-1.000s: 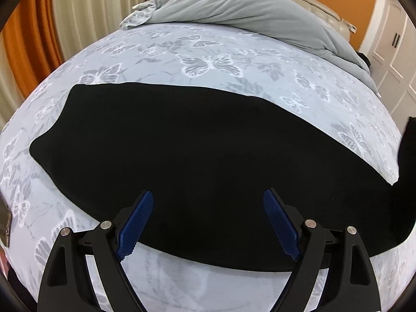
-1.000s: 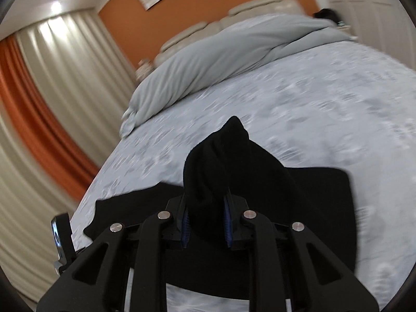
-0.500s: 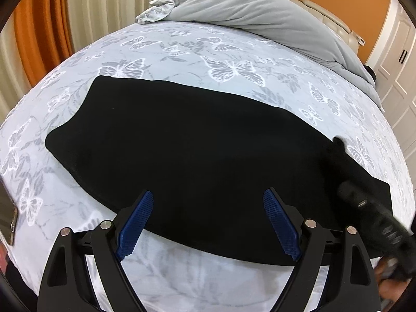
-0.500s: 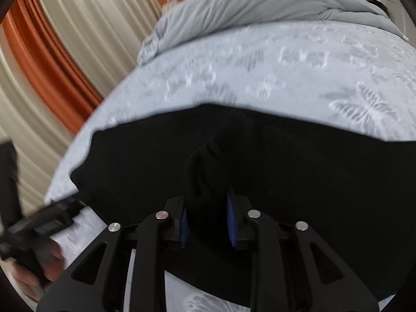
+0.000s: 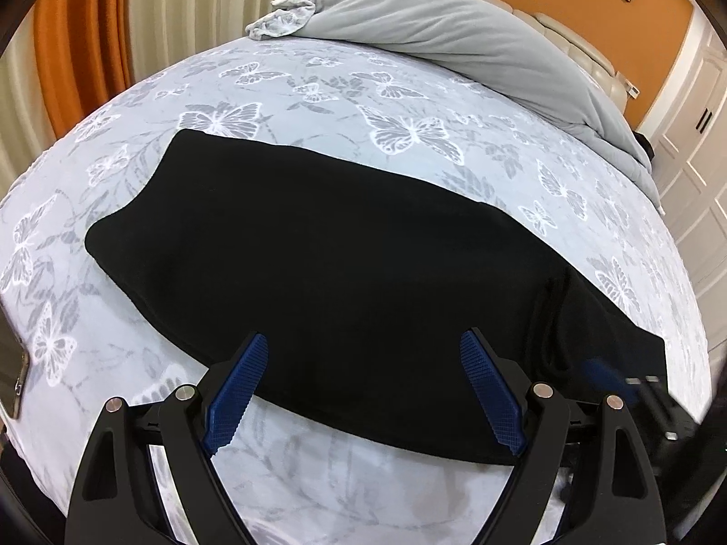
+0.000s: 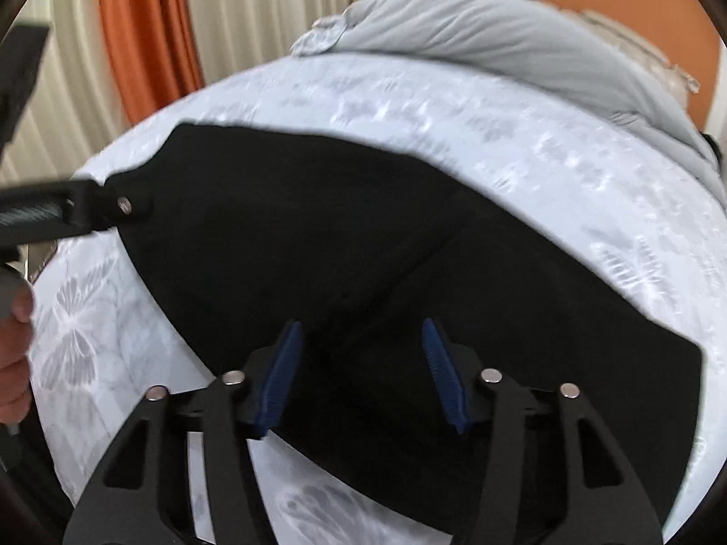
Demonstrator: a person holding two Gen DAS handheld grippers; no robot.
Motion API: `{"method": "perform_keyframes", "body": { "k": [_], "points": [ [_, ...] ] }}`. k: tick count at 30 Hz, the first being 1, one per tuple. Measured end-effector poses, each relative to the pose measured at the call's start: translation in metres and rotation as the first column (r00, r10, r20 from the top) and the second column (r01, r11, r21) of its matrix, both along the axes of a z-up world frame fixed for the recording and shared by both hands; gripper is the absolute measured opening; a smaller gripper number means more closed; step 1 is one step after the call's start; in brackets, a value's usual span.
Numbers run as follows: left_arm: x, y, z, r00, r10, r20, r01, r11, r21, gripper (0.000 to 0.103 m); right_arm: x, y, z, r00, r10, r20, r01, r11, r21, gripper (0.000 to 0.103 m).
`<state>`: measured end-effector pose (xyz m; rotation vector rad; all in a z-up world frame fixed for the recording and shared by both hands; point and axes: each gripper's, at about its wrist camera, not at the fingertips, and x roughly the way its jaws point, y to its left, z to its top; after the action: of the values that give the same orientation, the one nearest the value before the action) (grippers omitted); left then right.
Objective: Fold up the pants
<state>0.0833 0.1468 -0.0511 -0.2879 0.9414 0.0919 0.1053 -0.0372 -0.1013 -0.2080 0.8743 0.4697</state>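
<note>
Black pants (image 5: 341, 250) lie flat across the butterfly bed sheet (image 5: 400, 131), one end doubled over onto the rest at the right (image 5: 590, 318). My left gripper (image 5: 363, 340) hovers open over their near edge, nothing between its blue pads. The right gripper (image 6: 360, 327) is low over the pants (image 6: 318, 227), beside the fold's diagonal edge (image 6: 409, 268). Its jaws are opening, and the cloth lies under them, not pinched. It shows blurred in the left wrist view (image 5: 636, 386). In the right wrist view the left gripper (image 6: 68, 213) and a hand (image 6: 13, 318) appear at the left.
A grey duvet (image 5: 454, 32) is bunched at the head of the bed. Cream and orange curtains (image 5: 91, 45) hang at the left, with white cupboard doors (image 5: 695, 136) at the right. A dark flat object (image 5: 13, 377) lies at the sheet's left edge.
The right gripper came down with the lifted end of the pants, laid it over the rest and parted its jaws off the cloth. The left gripper's view drifted slightly.
</note>
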Motion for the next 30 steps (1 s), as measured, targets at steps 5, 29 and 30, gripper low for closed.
{"method": "perform_keyframes", "body": {
  "k": [5, 29, 30],
  "points": [
    [-0.001, 0.002, -0.003, 1.0, -0.009, -0.009, 0.009, 1.0, 0.015, 0.084, 0.008, 0.01, -0.002, 0.998, -0.02, 0.058, 0.022, 0.999, -0.031, 0.014],
    [0.037, -0.037, -0.045, 0.985, -0.128, -0.118, 0.056, 0.874, -0.483, 0.085, -0.032, -0.213, 0.074, 0.863, -0.505, -0.007, 0.5, 0.852, 0.156, 0.071],
    [0.04, -0.045, -0.046, 0.985, -0.129, -0.118, 0.057, 0.877, -0.477, 0.084, -0.035, -0.221, 0.07, 0.856, -0.517, -0.017, 0.514, 0.847, 0.135, 0.071]
  ]
}}
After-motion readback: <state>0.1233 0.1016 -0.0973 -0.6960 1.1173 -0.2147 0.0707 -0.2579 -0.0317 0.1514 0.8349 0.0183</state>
